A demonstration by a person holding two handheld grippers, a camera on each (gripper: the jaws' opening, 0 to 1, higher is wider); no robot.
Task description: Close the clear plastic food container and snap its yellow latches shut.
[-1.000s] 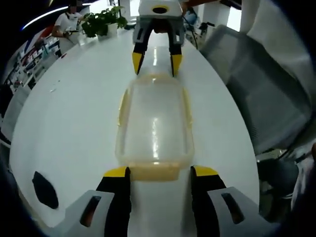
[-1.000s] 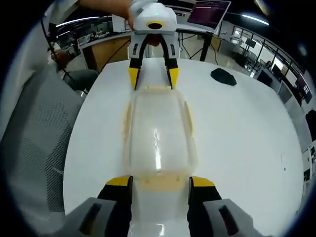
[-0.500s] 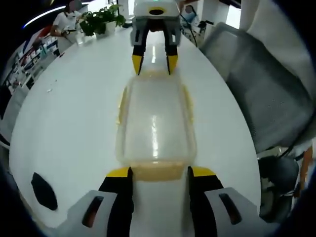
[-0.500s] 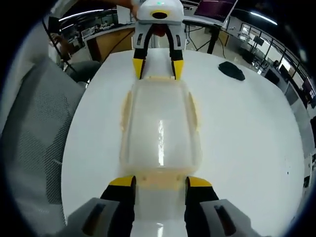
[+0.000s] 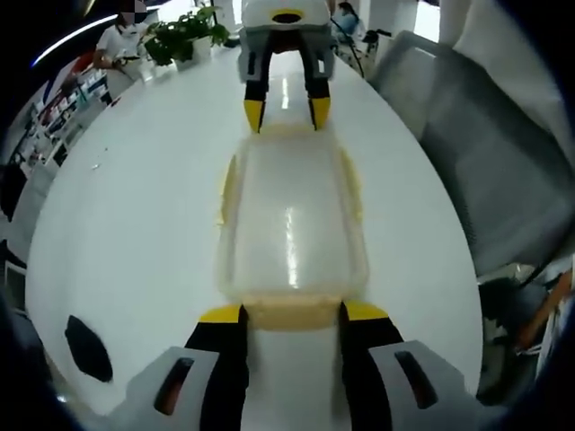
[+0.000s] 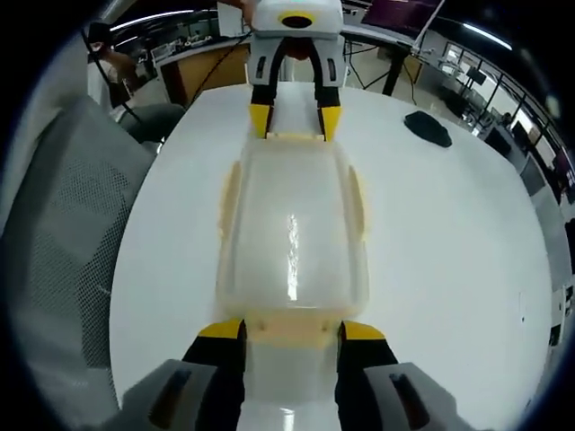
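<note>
container (image 5: 290,224) lies lid-on along the white table (image 5: 135,224), between our two grippers | left gripper (image 5: 292,316): jaws parted, straddling the near yellow end latch (image 5: 292,312), tips at its corners | right gripper (image 6: 289,332): jaws parted likewise around the opposite end latch (image 6: 289,327) | we cannot tell whether either pinches

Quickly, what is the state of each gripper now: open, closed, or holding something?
Left gripper: open, jaws either side of the container's yellow end latch.
Right gripper: open, jaws either side of the opposite end latch.
</note>
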